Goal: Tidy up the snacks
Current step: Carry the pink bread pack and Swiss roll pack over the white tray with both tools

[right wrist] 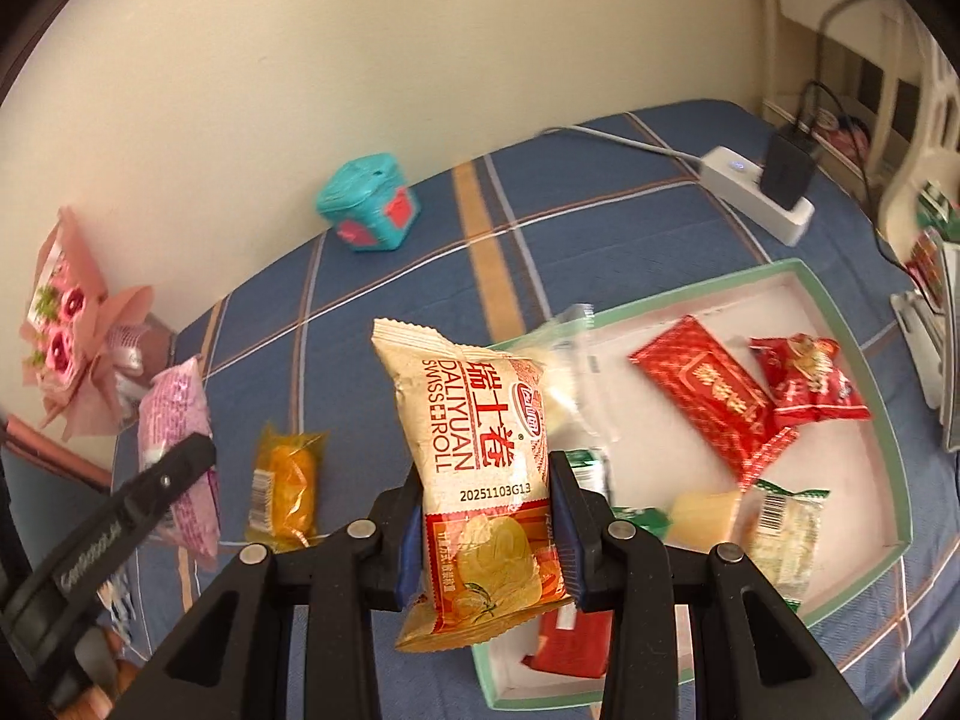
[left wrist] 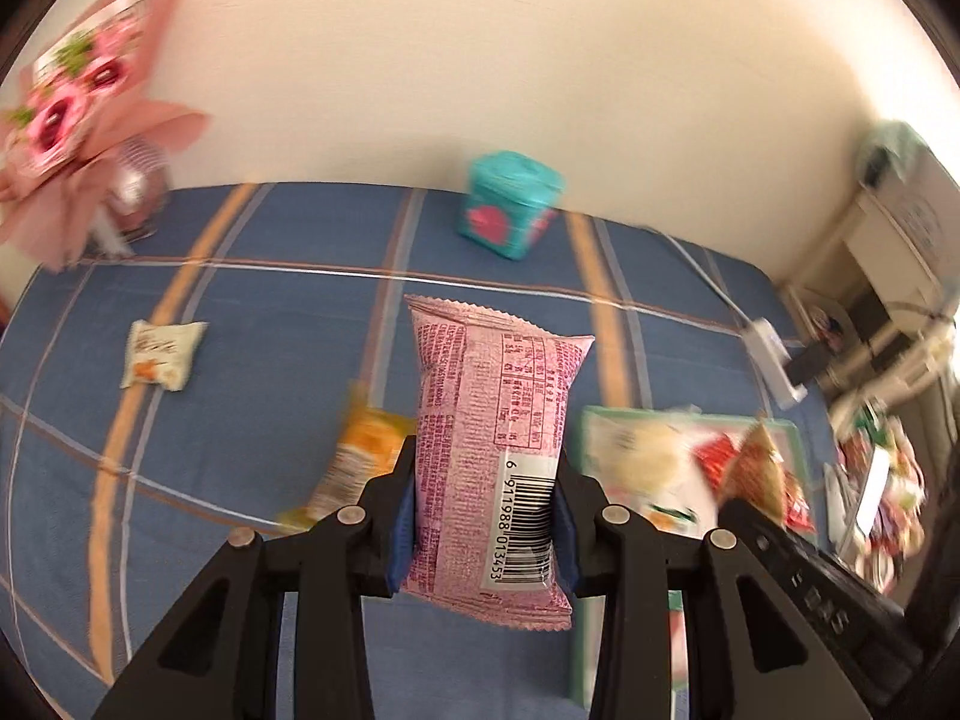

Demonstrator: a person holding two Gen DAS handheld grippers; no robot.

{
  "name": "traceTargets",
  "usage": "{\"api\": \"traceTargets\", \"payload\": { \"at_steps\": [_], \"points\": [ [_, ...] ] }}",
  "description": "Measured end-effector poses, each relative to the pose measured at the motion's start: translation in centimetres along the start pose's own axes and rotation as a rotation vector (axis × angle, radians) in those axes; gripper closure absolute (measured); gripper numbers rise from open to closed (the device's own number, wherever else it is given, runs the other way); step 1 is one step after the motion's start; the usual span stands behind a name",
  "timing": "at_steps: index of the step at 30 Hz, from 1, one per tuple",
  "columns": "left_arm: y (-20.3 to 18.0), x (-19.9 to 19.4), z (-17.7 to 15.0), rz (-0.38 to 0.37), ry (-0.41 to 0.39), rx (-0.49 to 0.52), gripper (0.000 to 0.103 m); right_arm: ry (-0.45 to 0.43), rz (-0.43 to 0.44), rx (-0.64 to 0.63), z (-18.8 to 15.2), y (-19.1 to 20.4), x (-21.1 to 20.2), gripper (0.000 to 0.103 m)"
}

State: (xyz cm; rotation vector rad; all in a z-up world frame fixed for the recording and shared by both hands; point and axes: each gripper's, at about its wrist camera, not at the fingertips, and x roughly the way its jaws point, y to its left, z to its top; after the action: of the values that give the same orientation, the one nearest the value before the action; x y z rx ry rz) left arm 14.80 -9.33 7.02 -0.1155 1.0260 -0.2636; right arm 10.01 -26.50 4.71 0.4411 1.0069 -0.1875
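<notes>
My left gripper (left wrist: 486,510) is shut on a pink snack packet (left wrist: 492,420), held upright above the blue plaid cloth; the packet also shows in the right wrist view (right wrist: 180,420). My right gripper (right wrist: 486,516) is shut on a beige and orange Daliyuan Swiss Roll packet (right wrist: 474,456), held over the near left edge of the white tray (right wrist: 840,312). The tray has a green rim and holds red packets (right wrist: 708,396), a yellow piece (right wrist: 702,516) and several other snacks. An orange packet (right wrist: 285,486) lies on the cloth left of the tray. A small white packet (left wrist: 159,354) lies further left.
A teal tin (left wrist: 510,204) stands at the back by the wall. A pink bouquet (left wrist: 78,90) leans at the back left. A white power strip (right wrist: 756,192) with a black plug and cables lies at the back right. White furniture (right wrist: 912,150) stands to the right.
</notes>
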Motion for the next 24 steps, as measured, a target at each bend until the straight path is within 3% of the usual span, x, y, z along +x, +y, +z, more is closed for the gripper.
{"api": "traceTargets", "payload": {
  "at_steps": [10, 19, 24],
  "points": [
    [-8.5, 0.9, -1.7, -0.061, 0.035, 0.213, 0.064, -0.053, -0.059, 0.134, 1.4, -5.6, -1.7, 0.064],
    [-11.6, 2.2, -2.2, -0.148, 0.056, 0.202, 0.064, -0.085, -0.157, 0.208, 2.0, -9.5, -2.6, 0.064],
    [-12.4, 3.5, -2.1, -0.173, 0.081, 0.196, 0.064, -0.081, -0.164, 0.235, 1.9, -10.8, -2.6, 0.064]
  ]
}}
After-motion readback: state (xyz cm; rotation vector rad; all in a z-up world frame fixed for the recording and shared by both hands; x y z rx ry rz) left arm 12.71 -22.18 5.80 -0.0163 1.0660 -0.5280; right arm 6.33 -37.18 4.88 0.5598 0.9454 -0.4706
